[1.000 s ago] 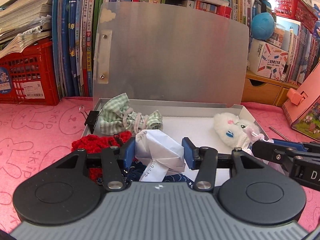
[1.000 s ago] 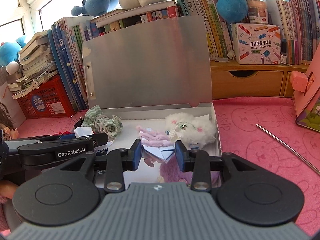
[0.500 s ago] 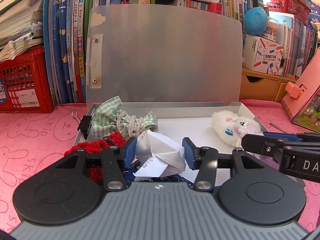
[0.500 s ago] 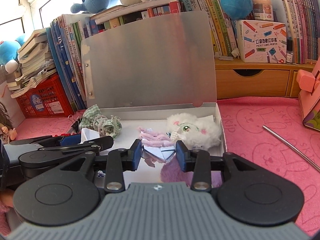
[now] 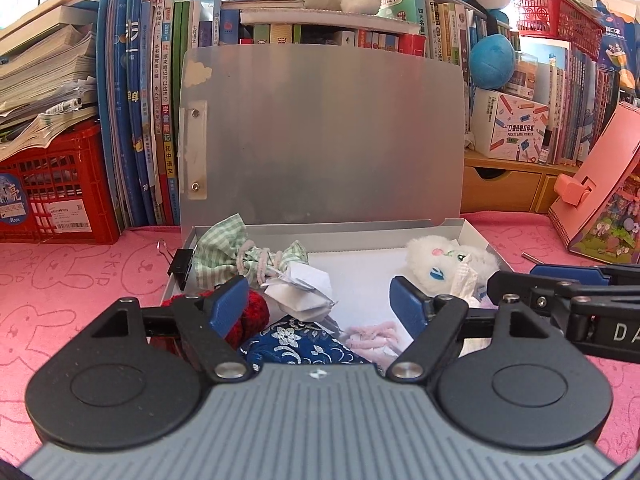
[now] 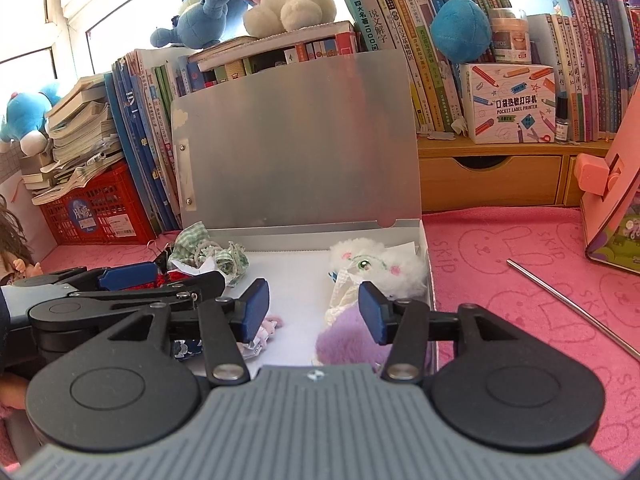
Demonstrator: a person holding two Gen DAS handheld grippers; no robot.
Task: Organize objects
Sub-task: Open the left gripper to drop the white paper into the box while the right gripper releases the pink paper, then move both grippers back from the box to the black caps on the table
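An open grey file box (image 5: 472, 230) with its lid upright holds small items. In the left wrist view I see a green checked cloth (image 5: 224, 250), a crumpled white paper (image 5: 302, 288), a red knit piece (image 5: 250, 316), a blue brocade pouch (image 5: 296, 346), pink pipe cleaners (image 5: 370, 334) and a white plush (image 5: 444, 262). My left gripper (image 5: 320, 304) is open and empty above the box's front left. My right gripper (image 6: 314, 310) is open and empty above the box's front, with a purple plush (image 6: 348, 348) and the white plush (image 6: 380, 264) near its right finger.
Books (image 5: 152, 112), a red crate (image 5: 52, 196) and plush toys stand behind the box. A wooden drawer unit (image 6: 492, 176) and a label printer box (image 6: 508, 102) are at the back right. A pink stand (image 6: 612, 208) and a metal rod (image 6: 572, 304) lie to the right on the pink mat.
Both grippers have opened. The left let go of the crumpled white paper, which now lies in the box. The right let go of the pink bundle and paper. Both have pulled back slightly.
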